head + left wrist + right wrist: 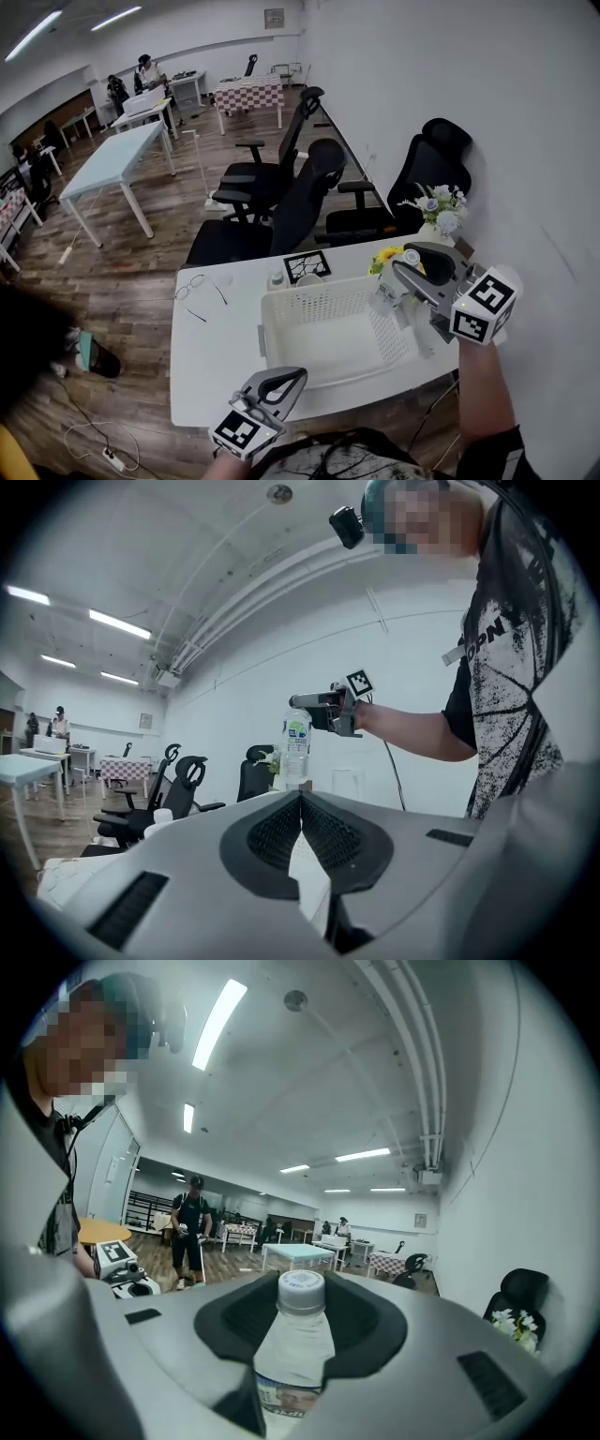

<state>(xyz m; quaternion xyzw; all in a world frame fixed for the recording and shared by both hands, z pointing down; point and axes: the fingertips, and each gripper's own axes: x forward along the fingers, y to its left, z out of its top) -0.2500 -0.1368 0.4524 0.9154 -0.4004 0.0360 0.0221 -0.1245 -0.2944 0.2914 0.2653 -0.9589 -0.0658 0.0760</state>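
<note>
R claw (401,270) clamps water bottle (298,1335) above basket (281,311), R rim. L claw (284,379) closed, empty, at worktop (214,349) front edge.

There is one bottle (296,1340); one white basket (281,323); one pair of glasses (190,284). Three black chairs (300,206) stand by the table (216,361).
</note>
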